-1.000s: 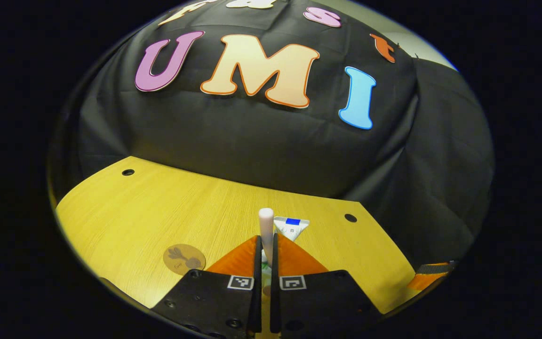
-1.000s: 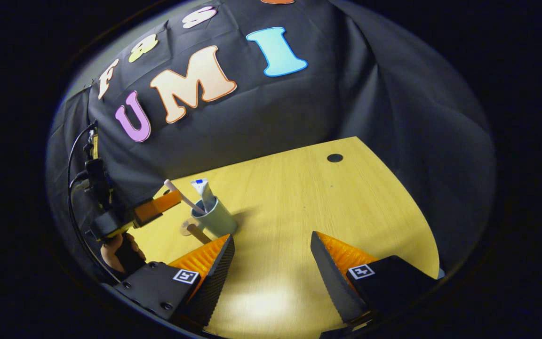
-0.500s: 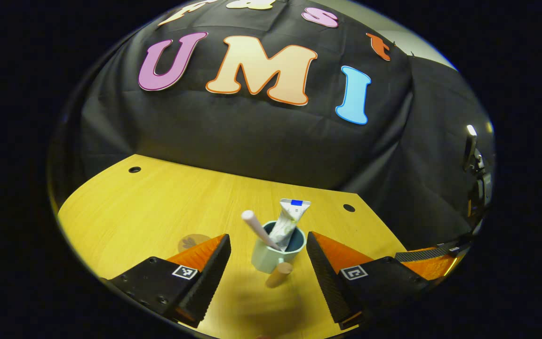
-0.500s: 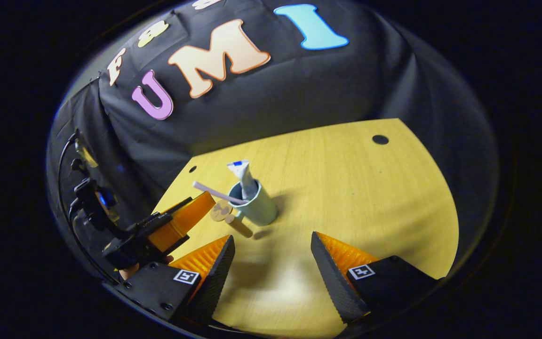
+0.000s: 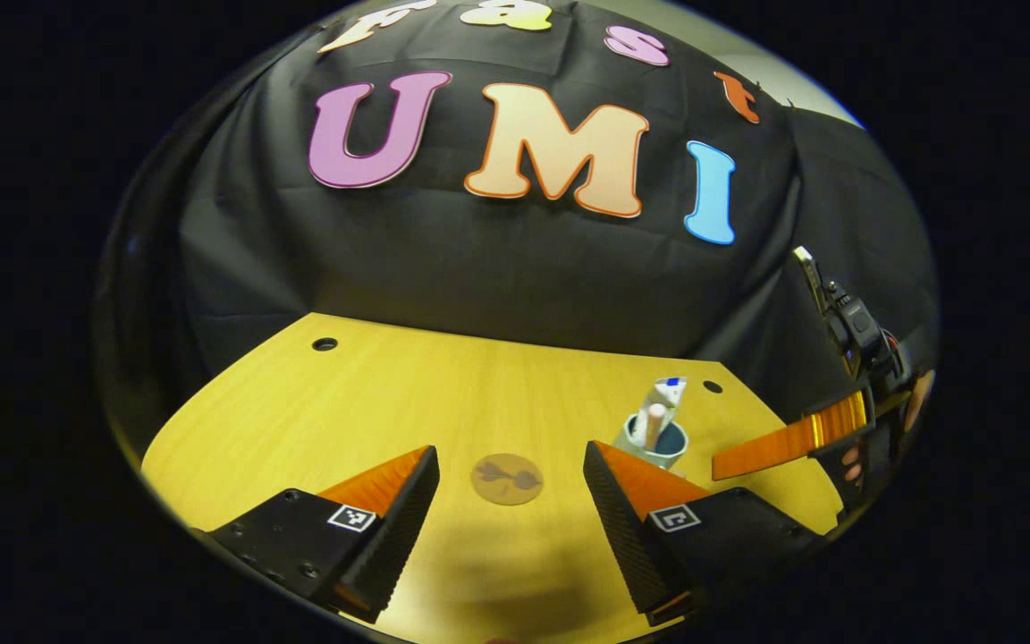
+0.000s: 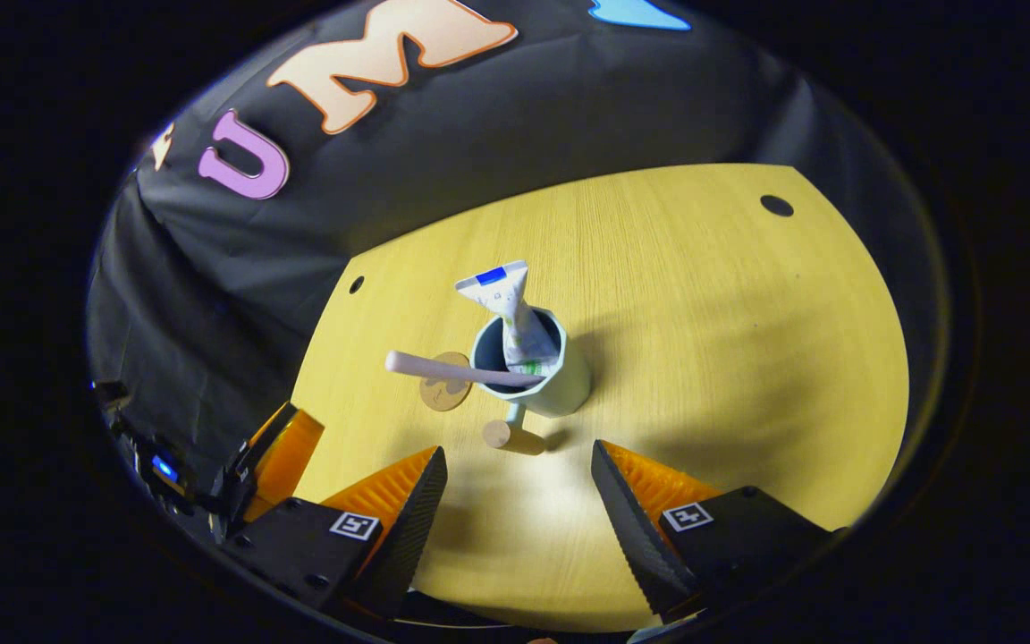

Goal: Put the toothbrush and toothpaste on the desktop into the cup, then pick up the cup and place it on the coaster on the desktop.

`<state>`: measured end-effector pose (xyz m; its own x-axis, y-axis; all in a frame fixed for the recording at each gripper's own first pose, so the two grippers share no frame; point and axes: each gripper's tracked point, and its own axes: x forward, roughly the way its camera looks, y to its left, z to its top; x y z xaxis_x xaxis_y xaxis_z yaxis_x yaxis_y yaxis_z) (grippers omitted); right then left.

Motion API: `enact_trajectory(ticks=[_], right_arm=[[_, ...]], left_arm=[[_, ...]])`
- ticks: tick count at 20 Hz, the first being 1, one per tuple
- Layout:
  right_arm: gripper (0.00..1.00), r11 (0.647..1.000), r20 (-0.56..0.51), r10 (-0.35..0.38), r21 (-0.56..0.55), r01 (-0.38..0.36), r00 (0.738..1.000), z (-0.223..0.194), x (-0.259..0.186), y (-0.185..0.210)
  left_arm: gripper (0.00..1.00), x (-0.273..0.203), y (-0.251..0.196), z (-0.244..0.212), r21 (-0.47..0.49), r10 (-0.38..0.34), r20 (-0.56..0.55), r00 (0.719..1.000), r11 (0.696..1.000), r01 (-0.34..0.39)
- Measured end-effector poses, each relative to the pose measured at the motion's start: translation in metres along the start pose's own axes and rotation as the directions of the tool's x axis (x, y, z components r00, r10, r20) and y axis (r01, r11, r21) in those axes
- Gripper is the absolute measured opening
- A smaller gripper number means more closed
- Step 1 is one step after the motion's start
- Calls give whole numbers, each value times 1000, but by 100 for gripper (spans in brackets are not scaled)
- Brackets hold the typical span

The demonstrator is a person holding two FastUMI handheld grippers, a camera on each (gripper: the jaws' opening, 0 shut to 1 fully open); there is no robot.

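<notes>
On the tabletop (image 6: 712,358) stands the cup (image 6: 560,380) holding toothpaste (image 6: 515,313) and toothbrush (image 6: 452,368), beside the coaster (image 6: 442,394). Both the right gripper (image 6: 515,501) and left gripper (image 5: 510,501) have fingers spread wide, holding nothing.

I see a yellow wooden desk (image 6: 703,295) with small dark round holes near its far edge. On it stands a pale blue cup (image 6: 544,376), upright, with its handle toward me. Just beside the cup, a round brown coaster (image 6: 443,394) lies flat on the desk.
</notes>
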<state>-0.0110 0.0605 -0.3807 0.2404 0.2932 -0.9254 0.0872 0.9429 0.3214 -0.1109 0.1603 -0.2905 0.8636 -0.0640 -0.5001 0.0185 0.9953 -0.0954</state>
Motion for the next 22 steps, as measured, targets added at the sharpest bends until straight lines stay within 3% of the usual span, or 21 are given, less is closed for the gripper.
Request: enact_trajectory(ticks=[1,14,15,18,22], right_arm=[[99,1000,-27,-15,11,15,1000,0,9,1],[99,981,-164,-179,40,188,970,4,88,-3],[90,979,-172,-188,41,198,967,2,91,-4],[84,972,-185,-224,29,234,957,-2,99,-8],[63,959,-193,-280,-6,284,940,-9,103,-18]], left_arm=[[94,-3,10,0,-1,8,-2,1000,1000,-8],[94,-14,107,-14,-25,79,-54,995,996,-81],[94,-14,111,-14,-25,79,-57,995,996,-80],[94,-15,122,-13,-21,77,-62,995,997,-78],[94,-15,134,-14,-24,75,-64,995,997,-77]])
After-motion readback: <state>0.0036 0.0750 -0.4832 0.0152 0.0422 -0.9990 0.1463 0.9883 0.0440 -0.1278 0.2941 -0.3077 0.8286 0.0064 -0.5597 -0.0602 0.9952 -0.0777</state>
